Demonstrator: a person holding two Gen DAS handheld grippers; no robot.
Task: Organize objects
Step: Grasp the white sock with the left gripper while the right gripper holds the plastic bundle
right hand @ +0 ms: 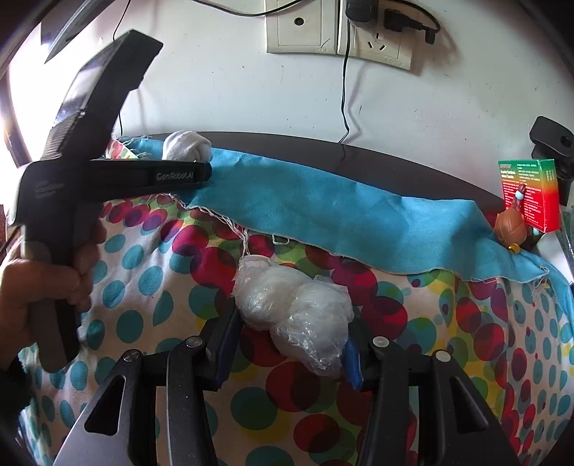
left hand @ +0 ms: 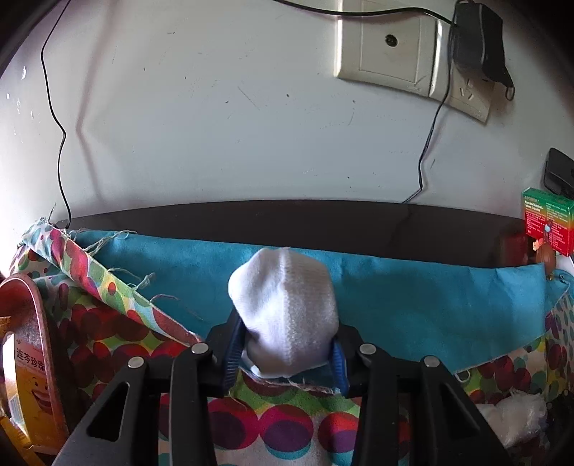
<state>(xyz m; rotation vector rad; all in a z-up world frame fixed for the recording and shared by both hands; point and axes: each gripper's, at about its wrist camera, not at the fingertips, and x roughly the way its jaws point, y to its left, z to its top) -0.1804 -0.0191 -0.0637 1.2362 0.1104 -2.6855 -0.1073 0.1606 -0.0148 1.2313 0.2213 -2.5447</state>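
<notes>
My left gripper (left hand: 285,353) is shut on a rolled white sock (left hand: 285,308) and holds it over the turquoise cloth (left hand: 412,294). The same sock (right hand: 186,145) shows in the right wrist view, sticking out past the left gripper's body (right hand: 107,179) held by a hand. My right gripper (right hand: 290,349) is closed around a clear plastic bag of white stuffing (right hand: 297,312), which rests on the dotted cloth (right hand: 150,272). That bag also shows at the lower right of the left wrist view (left hand: 513,412).
A green and red box (right hand: 529,193) and a small brown figurine (right hand: 511,224) stand at the right by the wall. A yellow packet (left hand: 28,387) stands at the left. Wall sockets (right hand: 337,27) with cables hang above the dark table edge (left hand: 323,222).
</notes>
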